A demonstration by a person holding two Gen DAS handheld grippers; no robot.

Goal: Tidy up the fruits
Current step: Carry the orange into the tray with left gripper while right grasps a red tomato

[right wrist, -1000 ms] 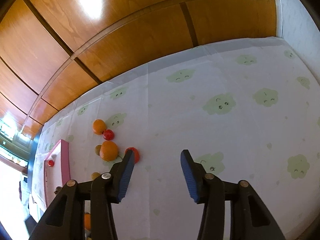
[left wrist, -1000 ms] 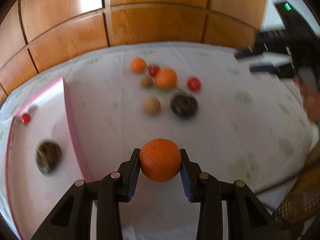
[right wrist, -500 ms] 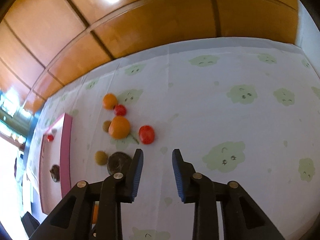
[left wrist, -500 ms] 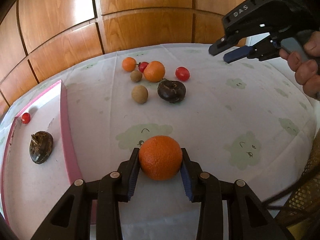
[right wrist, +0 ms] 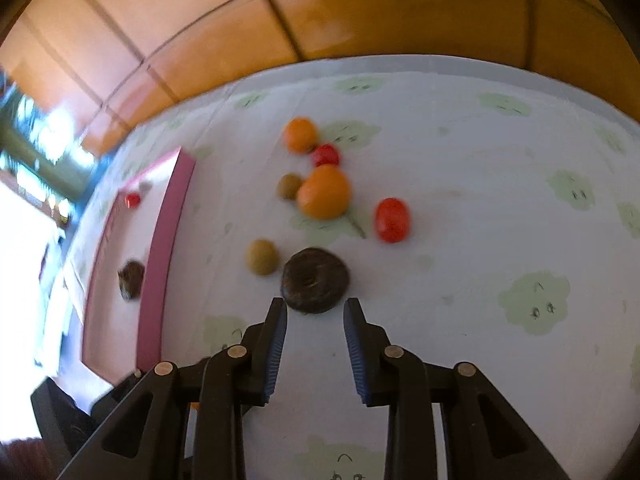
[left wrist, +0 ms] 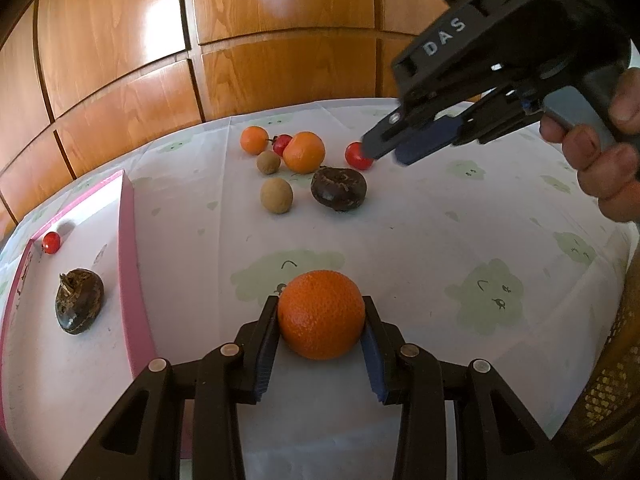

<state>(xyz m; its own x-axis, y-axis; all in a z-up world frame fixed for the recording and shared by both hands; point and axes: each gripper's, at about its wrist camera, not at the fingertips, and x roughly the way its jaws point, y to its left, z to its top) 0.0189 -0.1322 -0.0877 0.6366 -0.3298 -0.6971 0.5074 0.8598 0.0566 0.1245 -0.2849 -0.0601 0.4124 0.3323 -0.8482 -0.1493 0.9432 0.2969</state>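
**Orange in the left grip, right gripper over the pile**

Closest to the lens, the left gripper [left wrist: 321, 330] pinches a big orange [left wrist: 321, 314] squarely between its blue pads, held above the cloud-print tablecloth [left wrist: 460, 240]. Just off to the left sits the pink-rimmed tray [left wrist: 127, 240], and in it a dark brown fruit [left wrist: 79, 301] and, further back, a little red cherry tomato [left wrist: 51, 242], well apart from each other.

Over to the right gripper [right wrist: 315, 312]: its jaws have just been opening a touch after closing in, with a narrow gap between the pads and nothing in it. It hangs above the cloth, tips just short of the dark round fruit [right wrist: 315, 286].

Beyond that, the loose pile. A tan round fruit [right wrist: 262, 256] lies beside the dark one, a red tomato [right wrist: 392, 220] off to the right, then a mid-sized orange [right wrist: 325, 192] touching a smaller tan fruit [right wrist: 289, 186]. Furthest back, a small red fruit [right wrist: 326, 155] and a small orange [right wrist: 300, 135], with wooden panelling [right wrist: 360, 20] behind.
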